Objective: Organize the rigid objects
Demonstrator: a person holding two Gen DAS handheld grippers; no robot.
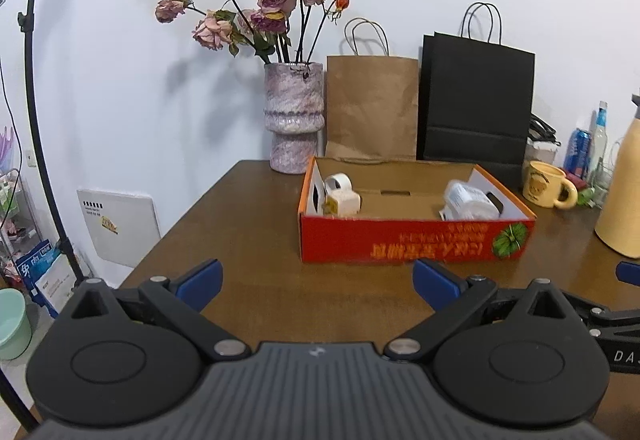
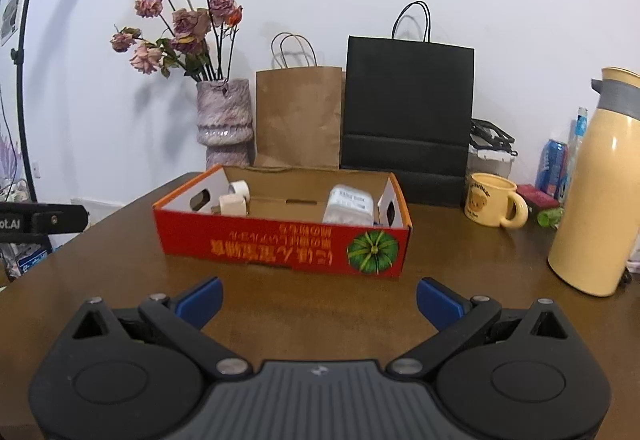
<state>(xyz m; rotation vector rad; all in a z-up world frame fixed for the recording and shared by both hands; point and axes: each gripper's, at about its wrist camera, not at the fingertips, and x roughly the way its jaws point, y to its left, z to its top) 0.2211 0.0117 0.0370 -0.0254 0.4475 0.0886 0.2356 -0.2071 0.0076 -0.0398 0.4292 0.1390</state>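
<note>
I had both grippers hovering low over the brown table (image 1: 248, 224), side by side and facing the red box (image 1: 416, 240). The left gripper (image 1: 318, 284) had its blue fingers (image 1: 200, 282) spread wide with nothing between them. The right gripper (image 2: 320, 300) was the same: blue fingers (image 2: 440, 302) far apart, bare table showing in the gap. From the left camera I could see the right one's tip at the frame's right edge.

The box sat open-topped on the table just ahead of both grippers, its printed red side turned toward me with a green pumpkin picture at the right end. Inside, at the left end, lay a white plug (image 1: 342, 202) with a white tape roll (image 1: 338, 184) touching it from behind. At the right end lay a white adapter (image 1: 470, 202) with a label on top; I think a dark part stuck out beside it, but the blur left me unsure. The middle of the box floor was bare cardboard.

Behind the box, against the wall, stood a mottled purple vase (image 1: 294, 116) of dried roses, then a brown bag (image 1: 372, 108), then a black bag (image 1: 478, 100). To the right of the box stood a yellow mug (image 2: 494, 200), well apart from it, and nearer me a tall cream flask (image 2: 596, 200). A blue can (image 2: 554, 168) stood behind the mug.
</note>
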